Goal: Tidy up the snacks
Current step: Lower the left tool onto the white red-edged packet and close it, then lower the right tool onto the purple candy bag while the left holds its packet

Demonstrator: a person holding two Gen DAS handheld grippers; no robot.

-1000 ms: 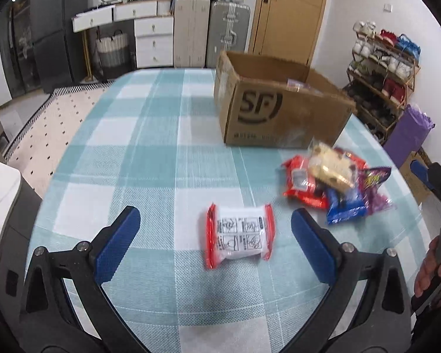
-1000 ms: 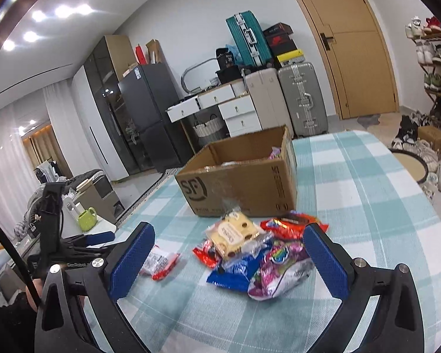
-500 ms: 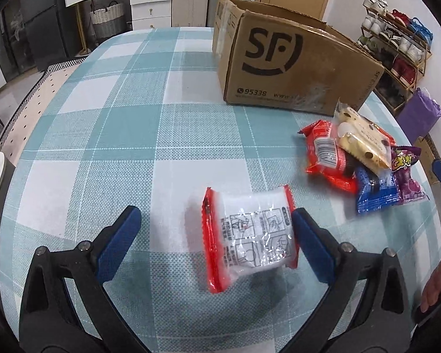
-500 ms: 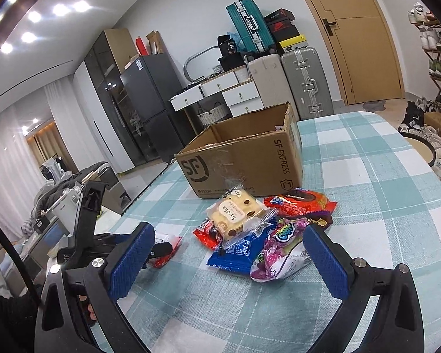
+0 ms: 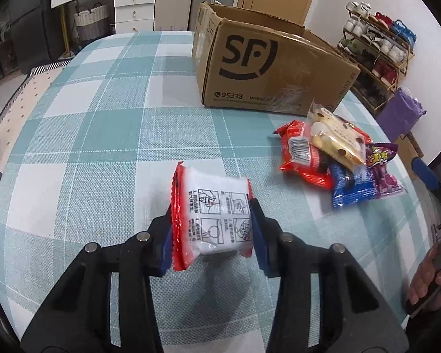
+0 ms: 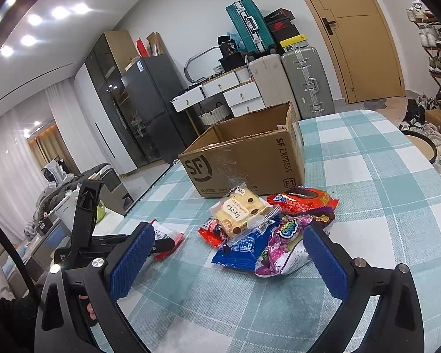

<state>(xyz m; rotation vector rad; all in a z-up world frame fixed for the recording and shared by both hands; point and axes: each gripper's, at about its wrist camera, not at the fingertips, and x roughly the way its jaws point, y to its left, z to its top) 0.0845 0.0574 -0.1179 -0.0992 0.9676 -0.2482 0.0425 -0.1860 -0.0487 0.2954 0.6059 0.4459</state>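
Clamping the white snack packet (image 5: 217,214) by its red-edged sides, the left gripper (image 5: 211,229) has just closed for lifting; the right gripper (image 6: 226,260) waits wide open short of the snack pile (image 6: 267,223), the cardboard box (image 6: 250,158) beyond

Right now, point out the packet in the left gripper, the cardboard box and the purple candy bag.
White-and-red packet (image 5: 217,217), left wrist view: its printed white face.
Cardboard box (image 5: 267,73), left wrist view: the logo side wall.
Purple candy bag (image 6: 285,244), right wrist view: the middle of its front.
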